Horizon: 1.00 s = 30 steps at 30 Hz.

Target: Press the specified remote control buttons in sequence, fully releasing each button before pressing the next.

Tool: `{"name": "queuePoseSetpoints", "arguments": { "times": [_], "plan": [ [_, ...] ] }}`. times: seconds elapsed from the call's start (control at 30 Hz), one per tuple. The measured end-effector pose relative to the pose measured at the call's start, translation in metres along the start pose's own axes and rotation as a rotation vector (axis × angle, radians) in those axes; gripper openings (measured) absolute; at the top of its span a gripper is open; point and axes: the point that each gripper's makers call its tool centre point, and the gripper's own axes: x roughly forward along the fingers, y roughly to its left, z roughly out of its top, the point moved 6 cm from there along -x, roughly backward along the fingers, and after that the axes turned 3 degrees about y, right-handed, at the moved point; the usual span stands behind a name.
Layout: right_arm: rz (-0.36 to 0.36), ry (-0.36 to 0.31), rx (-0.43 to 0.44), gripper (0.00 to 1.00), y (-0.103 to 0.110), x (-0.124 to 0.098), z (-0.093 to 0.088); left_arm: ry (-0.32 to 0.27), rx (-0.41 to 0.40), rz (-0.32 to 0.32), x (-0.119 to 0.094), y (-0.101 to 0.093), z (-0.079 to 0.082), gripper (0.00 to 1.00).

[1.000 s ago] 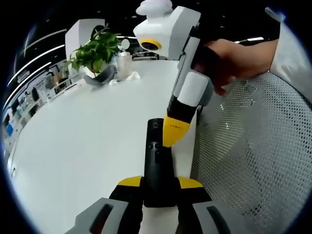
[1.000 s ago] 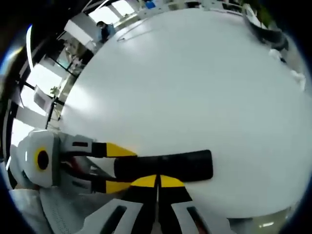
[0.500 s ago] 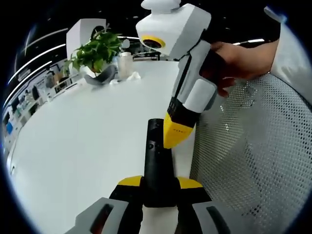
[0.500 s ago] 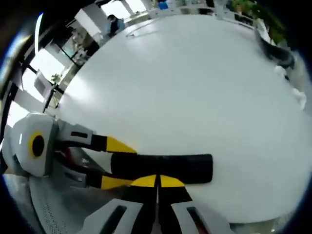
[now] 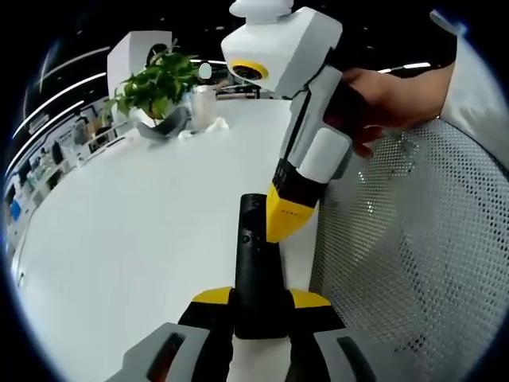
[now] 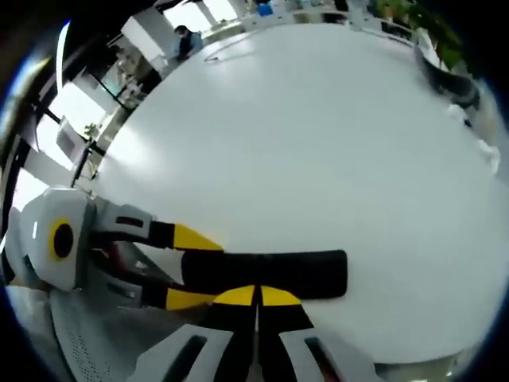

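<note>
The slim black remote control (image 5: 256,263), lying on the white table (image 5: 135,239) near its chair-side edge, is pinched at its near end by the left gripper (image 5: 261,301). It is judged light, rigid and smooth, so a side grip low on its body should keep the buttons clear. Just right of the remote, the right gripper (image 5: 280,232), jaws pressed together, is set tip-down against its upper face.

My left gripper (image 5: 258,306) holds the black remote control (image 5: 256,263) between its yellow tips, above the white table (image 5: 135,231). My right gripper (image 5: 284,227) comes from above, its yellow tips together and touching the remote. A green plant (image 5: 155,83) stands far behind. A white mesh chair (image 5: 413,255) is at the right.
</note>
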Motion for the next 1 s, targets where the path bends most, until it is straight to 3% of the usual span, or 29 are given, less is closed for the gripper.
{"name": "queuePoseSetpoints", "arguments": {
  "times": [0.23, 0.33, 0.63, 1.0],
  "plan": [
    [0.064, 0.008, 0.13, 0.0, -0.004, -0.001, 0.001, 0.0, 0.004, 0.002, 0.0, 0.0, 0.0, 0.25],
    [0.128, -0.033, 0.171, 0.0, 0.0, -0.003, 0.005, 0.0, 0.004, 0.003, 0.0, -0.001, 0.0, 0.25],
    [0.135, -0.051, 0.106, 0.0, 0.008, -0.001, 0.007, -0.003, 0.01, -0.001, 0.001, -0.003, 0.001, 0.25],
    [0.129, -0.049, 0.103, 0.0, 0.005, 0.002, 0.006, -0.003, 0.01, -0.002, 0.001, -0.003, 0.002, 0.25]
  ]
}}
